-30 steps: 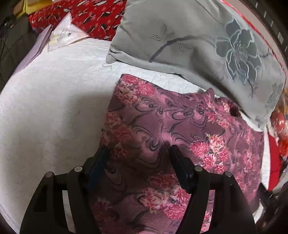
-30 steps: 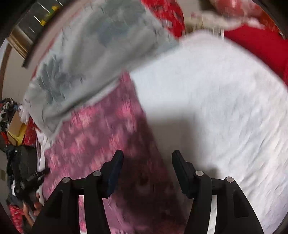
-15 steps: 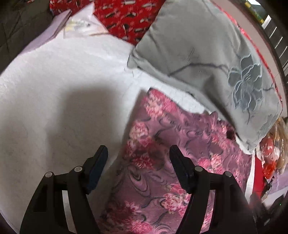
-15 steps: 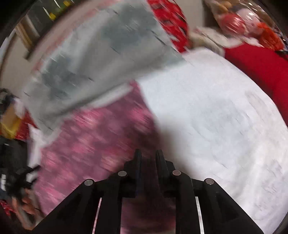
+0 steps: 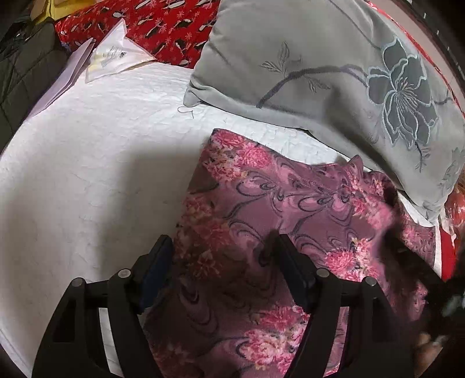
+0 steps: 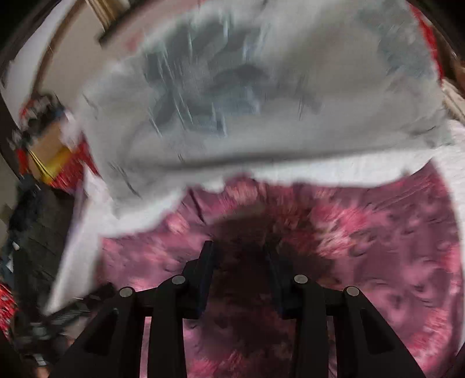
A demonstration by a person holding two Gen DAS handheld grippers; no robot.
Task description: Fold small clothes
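Note:
A purple and pink flowered garment (image 5: 261,218) lies flat on the white bedspread (image 5: 87,174); it fills the lower half of the blurred right wrist view (image 6: 363,247). My left gripper (image 5: 223,247) is open above the garment's left edge, with nothing between its jaws. My right gripper (image 6: 239,256) is open above the garment, empty. A dark blurred shape at the garment's right side in the left wrist view (image 5: 412,261) looks like the right gripper.
A grey pillow with a dark flower (image 5: 334,72) lies just behind the garment, also in the right wrist view (image 6: 247,87). White papers (image 5: 110,55) and a red patterned cloth (image 5: 162,26) lie at the back left. Dark clothing (image 5: 23,64) sits at far left.
The right gripper shut half a second ago and has opened again, now swung over the garment toward the pillow. The left gripper stayed open and shifted back over the garment's left edge.

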